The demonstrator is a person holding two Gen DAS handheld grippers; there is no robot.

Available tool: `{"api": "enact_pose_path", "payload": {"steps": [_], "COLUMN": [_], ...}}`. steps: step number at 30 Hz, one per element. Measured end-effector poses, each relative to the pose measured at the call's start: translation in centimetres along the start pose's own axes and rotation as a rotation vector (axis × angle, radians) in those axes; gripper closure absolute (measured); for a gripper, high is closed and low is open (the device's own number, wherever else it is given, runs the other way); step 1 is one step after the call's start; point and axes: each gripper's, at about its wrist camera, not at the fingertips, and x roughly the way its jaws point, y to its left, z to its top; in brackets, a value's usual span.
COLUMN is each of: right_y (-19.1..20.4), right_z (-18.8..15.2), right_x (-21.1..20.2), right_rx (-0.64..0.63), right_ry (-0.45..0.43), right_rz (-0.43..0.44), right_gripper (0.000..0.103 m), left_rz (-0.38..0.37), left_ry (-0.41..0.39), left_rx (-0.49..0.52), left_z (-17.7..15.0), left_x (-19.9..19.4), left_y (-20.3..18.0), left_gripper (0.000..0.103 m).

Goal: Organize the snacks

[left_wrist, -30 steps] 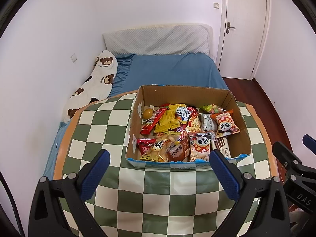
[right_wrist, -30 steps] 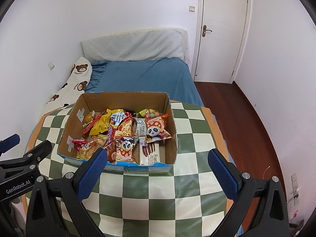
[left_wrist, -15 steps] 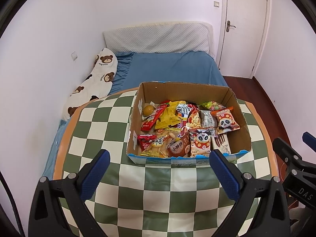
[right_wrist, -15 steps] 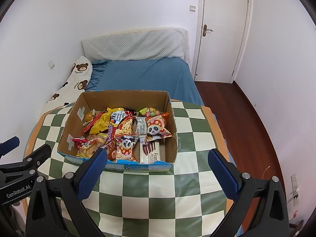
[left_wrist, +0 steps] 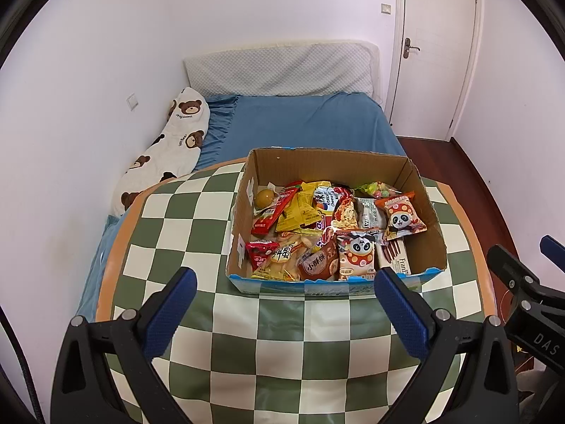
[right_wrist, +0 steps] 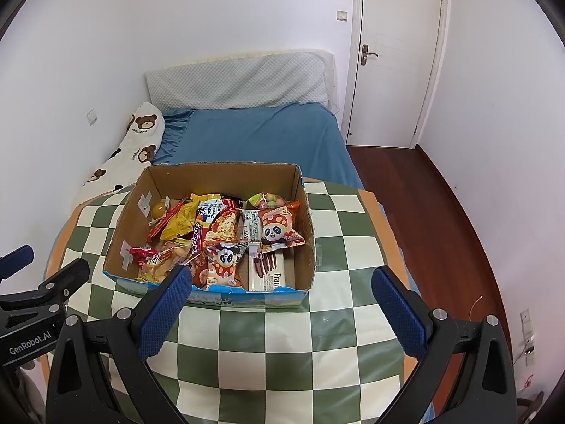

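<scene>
Judging from the cardboard box [left_wrist: 335, 219] at the worktop's [left_wrist: 183, 219] far middle, with every snack packet [left_wrist: 355, 259] heaped inside, you seem finished or not begun. Your left hand-held gripper [left_wrist: 282, 309] and right hand-held gripper [right_wrist: 280, 305] hover near, jaws wide, empty.

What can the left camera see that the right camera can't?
Only the left wrist view shows the right tool at its right edge. Only the right wrist view shows the left tool at its left edge, plus wall sockets by the floor. Both show the cardboard box of snacks, checkered table, bed, teddy-bear pillow and door.
</scene>
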Motion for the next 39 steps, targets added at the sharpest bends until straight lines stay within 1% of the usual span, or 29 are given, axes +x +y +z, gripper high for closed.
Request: {"api": "enact_pose_path", "payload": {"steps": [26, 39], "right_y": [0.03, -0.25], "right_z": [0.23, -0.32], "right_x": [-0.62, -1.03], "right_rx": [0.004, 0.029], "right_ry": [0.011, 0.022], "right_rz": [0.0, -0.006], "right_gripper": [0.0, 0.0], "left_rz": [-0.004, -0.01], "left_ry": [0.001, -0.003], "left_rx": [0.004, 0.012], "left_z": [-0.19, -0.37], "left_x": [-0.17, -0.23], "left_y": [-0.12, -0.33], "left_gripper": [0.0, 0.0]}}
